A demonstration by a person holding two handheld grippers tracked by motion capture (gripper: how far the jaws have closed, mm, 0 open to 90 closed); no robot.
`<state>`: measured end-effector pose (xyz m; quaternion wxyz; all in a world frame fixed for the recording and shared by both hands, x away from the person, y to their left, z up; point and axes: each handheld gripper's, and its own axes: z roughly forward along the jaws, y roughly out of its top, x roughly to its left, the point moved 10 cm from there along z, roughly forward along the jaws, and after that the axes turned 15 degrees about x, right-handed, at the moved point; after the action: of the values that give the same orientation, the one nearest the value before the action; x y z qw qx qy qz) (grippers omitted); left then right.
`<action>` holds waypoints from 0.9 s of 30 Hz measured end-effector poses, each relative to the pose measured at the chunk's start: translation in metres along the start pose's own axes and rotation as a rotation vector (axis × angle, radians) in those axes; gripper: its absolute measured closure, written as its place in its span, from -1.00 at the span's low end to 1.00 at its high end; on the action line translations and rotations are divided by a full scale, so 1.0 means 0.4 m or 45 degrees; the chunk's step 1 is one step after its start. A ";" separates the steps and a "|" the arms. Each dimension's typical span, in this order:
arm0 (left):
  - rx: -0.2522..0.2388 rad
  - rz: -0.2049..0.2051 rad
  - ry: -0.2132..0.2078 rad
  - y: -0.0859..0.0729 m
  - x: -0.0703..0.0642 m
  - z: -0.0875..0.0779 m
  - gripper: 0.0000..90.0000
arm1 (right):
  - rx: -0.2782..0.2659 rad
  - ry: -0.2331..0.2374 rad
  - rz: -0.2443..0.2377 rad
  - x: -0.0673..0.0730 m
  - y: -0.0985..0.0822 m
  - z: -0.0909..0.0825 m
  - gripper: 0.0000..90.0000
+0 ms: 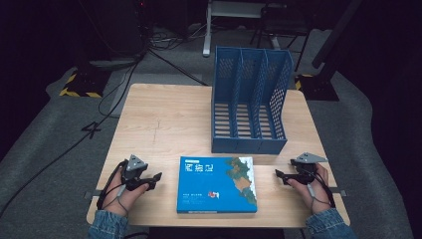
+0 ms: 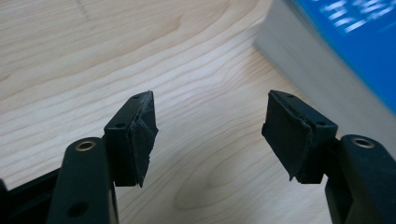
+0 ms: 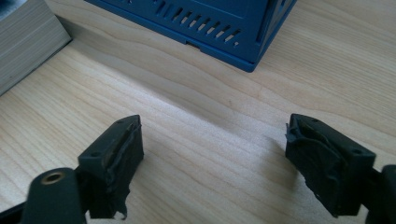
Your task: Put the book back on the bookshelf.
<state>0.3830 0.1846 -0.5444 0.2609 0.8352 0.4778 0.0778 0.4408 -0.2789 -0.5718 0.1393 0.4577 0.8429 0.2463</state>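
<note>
Near the front edge of the pale wooden bench, between both tools: a thick blue-covered book lying flat, touched by neither. At its left, the black two-jaw left gripper, jaws wide with bare wood between; at its right, the matching right gripper, likewise spread and holding nothing. Behind the book, toward the far right corner, an upright blue slotted plastic file rack.

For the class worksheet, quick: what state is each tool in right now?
Left tool: open, holding nothing, beside the book.
Right tool: open, holding nothing, over bare table.
</note>
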 end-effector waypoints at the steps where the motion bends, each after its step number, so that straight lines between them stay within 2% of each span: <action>1: -0.001 -0.001 -0.026 0.008 -0.012 -0.006 -0.21 | -0.003 0.001 0.002 0.002 -0.001 -0.001 -0.49; 2: -0.009 -0.004 -0.053 0.020 -0.028 -0.011 -0.21 | -0.001 0.009 0.003 0.007 -0.002 -0.005 -0.36; 3: -0.009 -0.004 -0.053 0.020 -0.028 -0.011 -0.21 | -0.001 0.009 0.003 0.007 -0.002 -0.005 -0.36; 4: -0.012 -0.005 -0.076 0.026 -0.039 -0.012 -0.21 | 0.011 0.017 -0.011 0.014 -0.004 -0.010 -0.25; 9: 0.016 0.019 -0.146 0.052 -0.087 -0.006 -0.21 | -0.002 0.067 -0.020 0.052 -0.001 -0.035 -0.27; 12: 0.063 0.036 -0.202 0.058 -0.118 0.009 -0.21 | -0.022 0.124 -0.062 0.102 0.012 -0.058 -0.27; 14: 0.075 0.051 -0.218 0.062 -0.131 0.020 -0.21 | -0.037 0.167 -0.120 0.148 0.023 -0.072 -0.28; 17: 0.091 0.057 -0.261 0.069 -0.152 0.039 -0.21 | -0.034 0.199 -0.190 0.199 0.035 -0.084 -0.29; 20: 0.139 0.071 -0.265 0.064 -0.162 0.066 -0.19 | -0.024 0.234 -0.221 0.233 0.043 -0.092 -0.32; 23: 0.131 0.029 -0.342 0.069 -0.178 0.083 -0.19 | -0.009 0.266 -0.230 0.258 0.046 -0.092 -0.33; 27: 0.157 -0.012 -0.348 0.070 -0.180 0.087 -0.20 | 0.014 0.291 -0.241 0.277 0.043 -0.084 -0.33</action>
<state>0.3792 0.1004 -0.5514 0.2721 0.8502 0.4457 -0.0672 0.3773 -0.1875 -0.5352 0.0626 0.3459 0.8940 0.2779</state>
